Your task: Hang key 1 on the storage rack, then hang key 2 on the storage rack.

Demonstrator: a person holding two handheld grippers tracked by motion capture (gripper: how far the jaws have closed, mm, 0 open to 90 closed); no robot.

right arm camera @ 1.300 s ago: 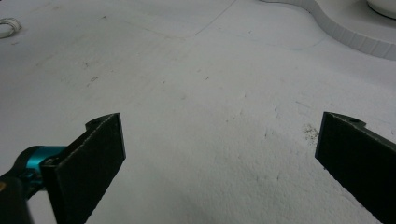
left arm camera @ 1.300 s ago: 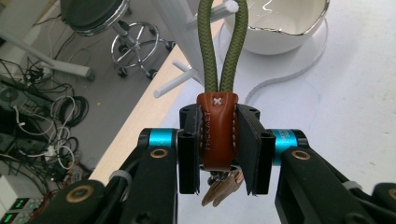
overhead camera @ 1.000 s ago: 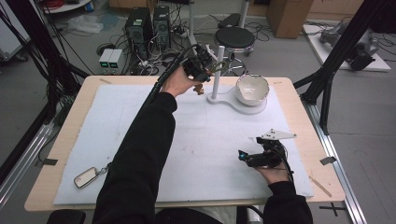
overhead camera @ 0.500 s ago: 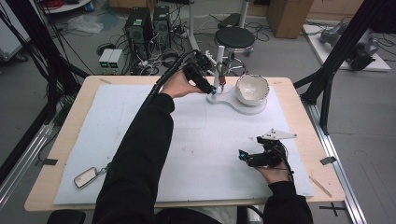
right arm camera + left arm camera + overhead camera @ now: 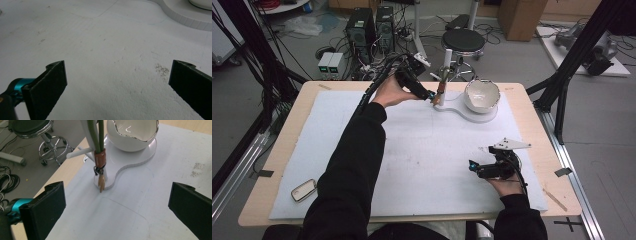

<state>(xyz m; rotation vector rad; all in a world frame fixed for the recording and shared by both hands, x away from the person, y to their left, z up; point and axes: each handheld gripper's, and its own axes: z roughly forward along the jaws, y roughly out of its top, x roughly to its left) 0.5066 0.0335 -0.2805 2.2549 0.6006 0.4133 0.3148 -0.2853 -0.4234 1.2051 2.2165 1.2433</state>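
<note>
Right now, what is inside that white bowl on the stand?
The white bowl shows only a bare glossy inner wall. Its bottom is hidden by its own rim, so I cannot tell whether anything lies deeper.

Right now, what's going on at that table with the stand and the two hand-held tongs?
A person holds one set of tongs in each hand. The left tongs are open at the far side of the table, pointed at a green lanyard with a brown clasp and small charm that hangs on the white stand beside the white bowl. Nothing is between their jaws. The right tongs are open too, low over the white mat near the front.
</note>
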